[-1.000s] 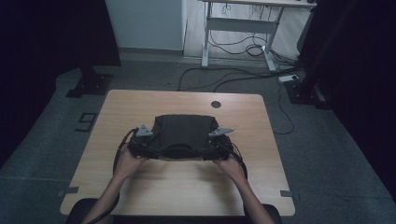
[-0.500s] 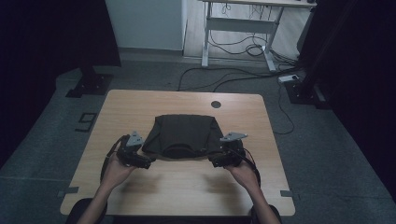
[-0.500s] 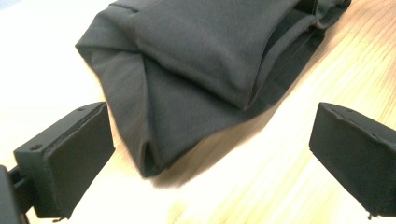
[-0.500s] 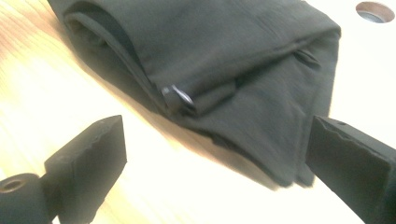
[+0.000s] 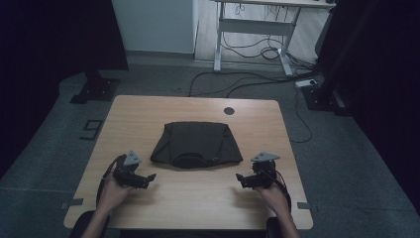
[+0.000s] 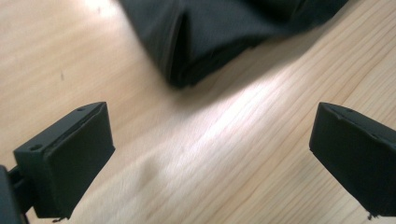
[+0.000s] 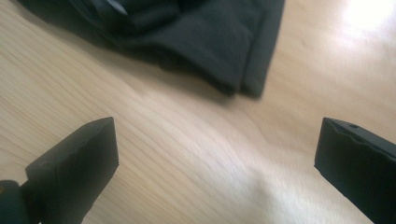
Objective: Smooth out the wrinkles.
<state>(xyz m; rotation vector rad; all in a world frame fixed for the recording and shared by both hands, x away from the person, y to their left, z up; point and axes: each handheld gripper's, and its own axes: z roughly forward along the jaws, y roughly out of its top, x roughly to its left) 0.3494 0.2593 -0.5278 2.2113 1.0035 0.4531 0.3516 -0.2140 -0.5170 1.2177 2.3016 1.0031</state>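
Our left tongs (image 5: 148,177) and our right tongs (image 5: 241,178) are both wide open now, and nothing is between their jaws. The right ones have just been opening the last bit. A moment ago both tongs were up at the near corners of the dark folded cloth (image 5: 196,145); now we have pulled them back toward us and apart, so they sit on the near part of the bench (image 5: 148,111), one on the left and one on the right. In the left gripper view the cloth's corner (image 6: 187,56) lies just past the open jaws, not touching them. In the right gripper view the other corner (image 7: 238,70) lies the same way. The cloth sits flat in the middle of the bench, folded into a neat shape, and nobody holds it. We think this fold is done, since we let go and backed off. If there is one more fold to make, we would have to reach in and grab the cloth again.
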